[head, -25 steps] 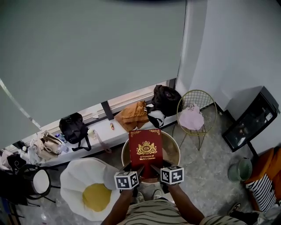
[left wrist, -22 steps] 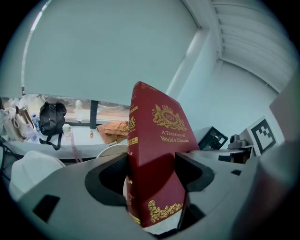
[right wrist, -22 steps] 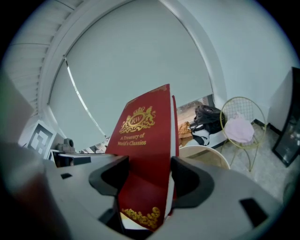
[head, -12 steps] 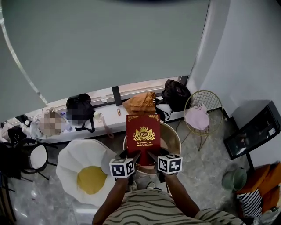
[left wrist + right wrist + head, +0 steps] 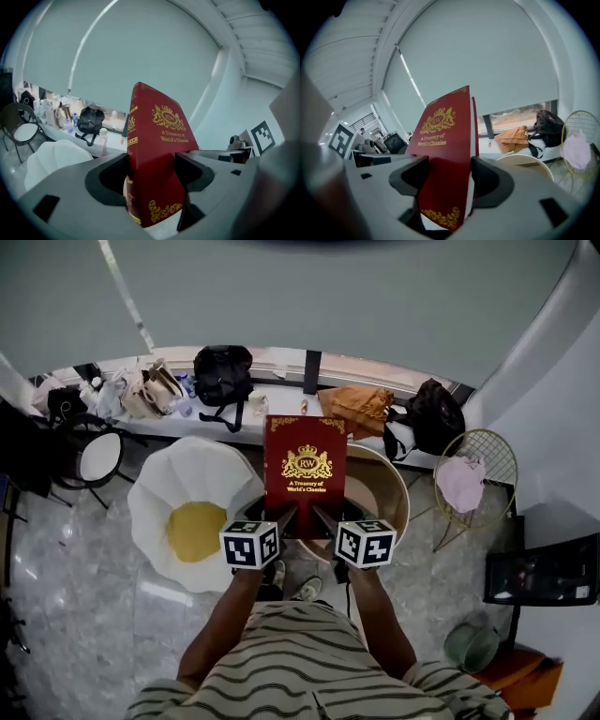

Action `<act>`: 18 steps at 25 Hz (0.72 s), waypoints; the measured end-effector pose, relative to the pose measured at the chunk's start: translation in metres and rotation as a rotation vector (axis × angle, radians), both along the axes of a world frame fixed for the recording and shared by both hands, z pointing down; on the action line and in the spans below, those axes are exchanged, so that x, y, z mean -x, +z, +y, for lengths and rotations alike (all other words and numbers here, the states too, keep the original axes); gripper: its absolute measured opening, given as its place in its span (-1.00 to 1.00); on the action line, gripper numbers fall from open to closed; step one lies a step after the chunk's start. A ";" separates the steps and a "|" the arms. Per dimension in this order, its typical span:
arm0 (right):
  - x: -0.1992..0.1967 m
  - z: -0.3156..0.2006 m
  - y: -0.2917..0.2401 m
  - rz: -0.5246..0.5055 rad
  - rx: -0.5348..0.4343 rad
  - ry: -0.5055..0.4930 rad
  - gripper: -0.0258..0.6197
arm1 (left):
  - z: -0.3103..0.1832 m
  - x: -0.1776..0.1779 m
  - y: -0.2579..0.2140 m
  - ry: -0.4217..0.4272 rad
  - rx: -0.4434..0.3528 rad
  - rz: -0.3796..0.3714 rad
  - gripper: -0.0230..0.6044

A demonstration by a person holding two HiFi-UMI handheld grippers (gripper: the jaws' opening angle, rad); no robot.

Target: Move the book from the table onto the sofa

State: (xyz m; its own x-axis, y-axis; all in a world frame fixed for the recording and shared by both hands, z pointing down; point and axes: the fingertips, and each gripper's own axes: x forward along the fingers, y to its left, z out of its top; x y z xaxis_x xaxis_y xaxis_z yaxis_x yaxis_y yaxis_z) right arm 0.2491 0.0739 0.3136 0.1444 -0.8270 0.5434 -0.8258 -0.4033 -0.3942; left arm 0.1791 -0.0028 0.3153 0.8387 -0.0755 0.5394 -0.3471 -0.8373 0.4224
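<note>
**Red book clamped by both grippers**

The dark red hardcover book with gold lettering [image 5: 305, 470] is held up at the centre of the head view. Its lower edge is gripped from the left by the left gripper [image 5: 287, 518] and from the right by the right gripper [image 5: 322, 518], each with its jaws pressed against the covers. The round beige tabletop [image 5: 392, 498] is seen behind it, and the white egg-shaped seat with a yellow centre [image 5: 159, 512] at centre left.

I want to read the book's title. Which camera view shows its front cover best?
The head view: the book faces the camera squarely, nearly its whole cover visible above the left gripper and right gripper. Both gripper views show the cover slanted, with jaws hiding its lower part.
</note>
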 end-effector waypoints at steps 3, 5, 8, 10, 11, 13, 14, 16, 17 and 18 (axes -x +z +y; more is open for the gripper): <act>0.017 -0.020 0.003 -0.012 -0.006 -0.080 0.01 | -0.015 0.023 0.002 -0.081 -0.006 -0.017 0.11; 0.029 -0.033 0.006 -0.024 -0.016 -0.127 0.01 | -0.024 0.039 0.004 -0.133 -0.013 -0.029 0.11; 0.049 -0.052 0.011 -0.050 -0.031 -0.188 0.01 | -0.037 0.063 0.006 -0.198 -0.025 -0.046 0.11; 0.066 -0.060 0.015 -0.069 -0.033 -0.226 0.02 | -0.042 0.083 0.008 -0.235 -0.030 -0.061 0.11; 0.074 -0.064 0.015 -0.073 -0.034 -0.243 0.01 | -0.044 0.092 0.007 -0.252 -0.031 -0.064 0.11; 0.088 -0.070 0.014 -0.071 -0.034 -0.271 0.01 | -0.047 0.107 0.006 -0.282 -0.032 -0.061 0.11; 0.094 -0.072 0.013 -0.066 -0.033 -0.284 0.01 | -0.048 0.115 0.006 -0.296 -0.031 -0.057 0.11; 0.104 -0.080 0.009 -0.052 -0.036 -0.307 0.01 | -0.054 0.126 0.003 -0.320 -0.030 -0.045 0.11; 0.108 -0.085 0.006 -0.043 -0.039 -0.316 0.01 | -0.058 0.130 0.001 -0.329 -0.032 -0.037 0.11; 0.110 -0.089 0.003 -0.034 -0.042 -0.324 0.01 | -0.061 0.132 -0.001 -0.337 -0.033 -0.029 0.11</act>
